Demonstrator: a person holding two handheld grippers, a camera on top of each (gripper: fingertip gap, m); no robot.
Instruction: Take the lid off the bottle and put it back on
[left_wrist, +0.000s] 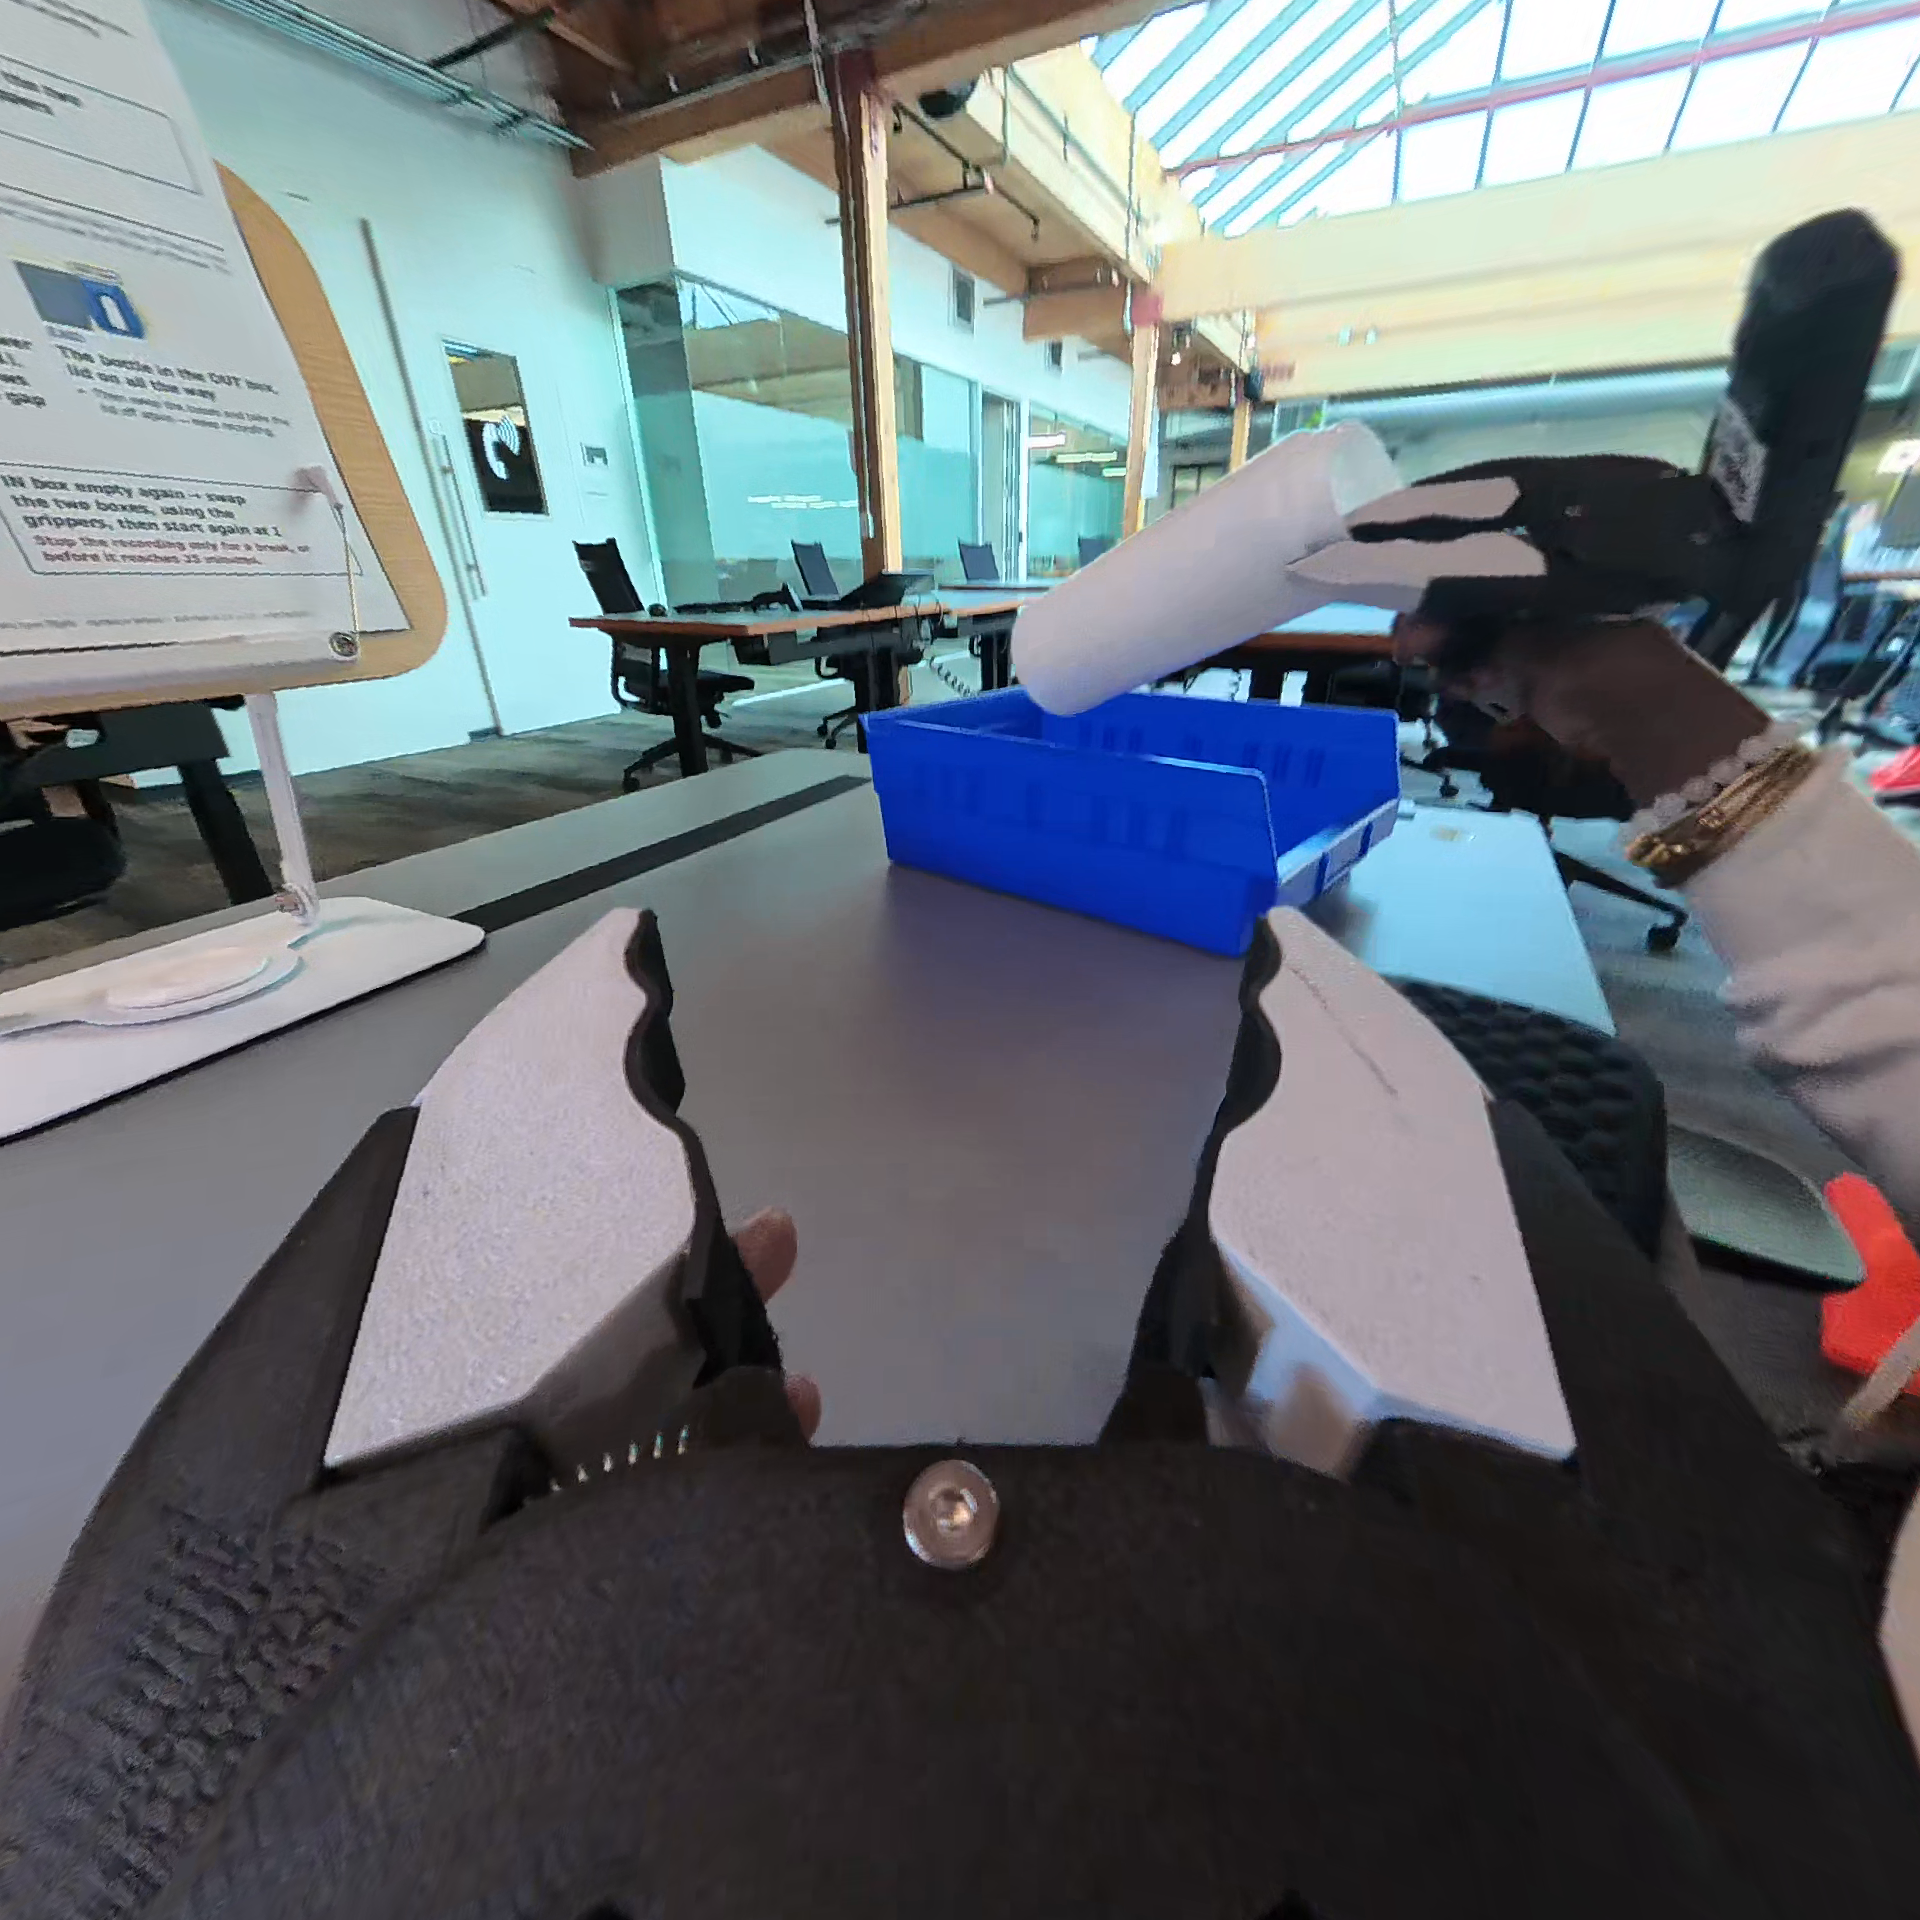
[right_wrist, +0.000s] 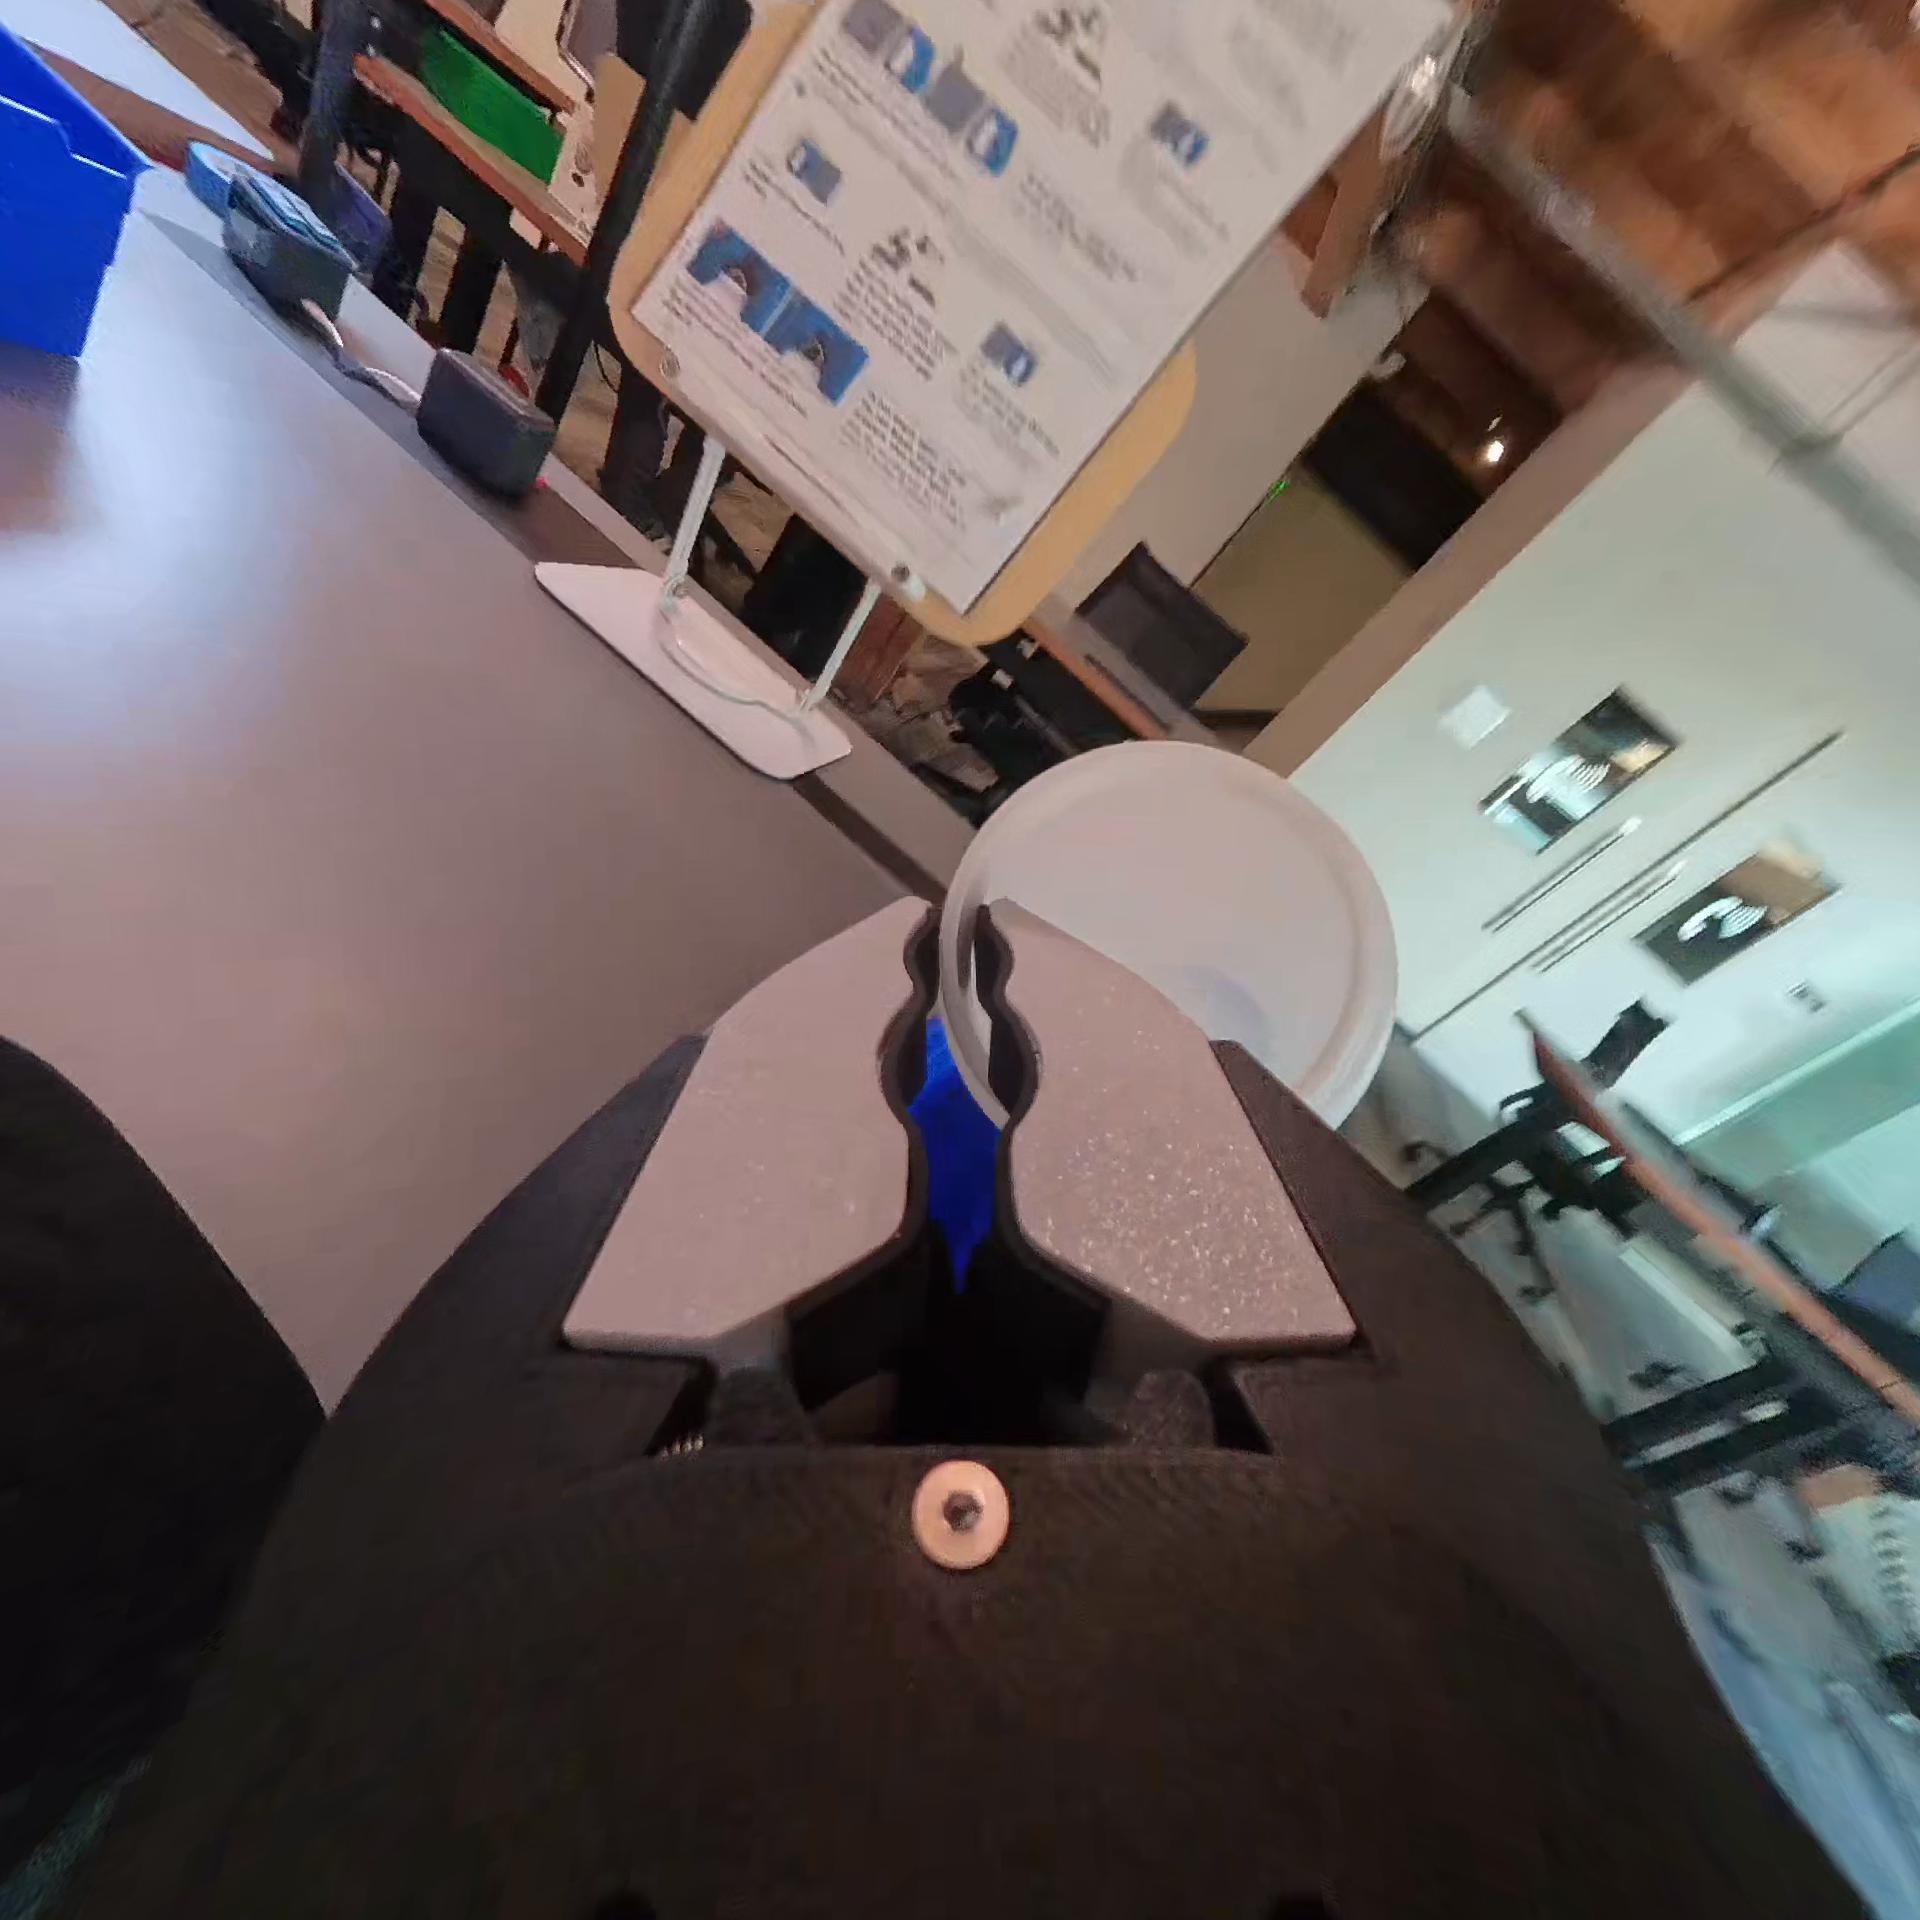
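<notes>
Your left tool (left_wrist: 951, 940) sits closest to the lens, its two grey fingers spread wide with nothing between them, hovering over bare dark bench (left_wrist: 935, 1091); a fingertip of your hand (left_wrist: 769, 1247) shows just behind the left finger. Beyond it a blue bin (left_wrist: 1091, 821) rests on the bench, open side up. Above the bin's far edge, your right tool (left_wrist: 1423, 540) holds the white bottle (left_wrist: 1174, 582) up in the air, tilted, with its closed end pointing down toward the bin and the gripped end up and to the right. From the right wrist view, that right tool (right_wrist: 961, 935) is pinched almost fully together, its fingertips clamped on the thin rim of the bottle (right_wrist: 1174, 914), whose round translucent end faces the camera; whether that end is a lid or an open mouth you cannot tell from either view. A sliver of blue shows through the narrow gap between the fingers. At the bench's left, an instruction sheet on a stand (left_wrist: 156, 416) rises from a flat white base (left_wrist: 208, 997). Small dark devices (right_wrist: 483, 416) lie along the far bench edge.
</notes>
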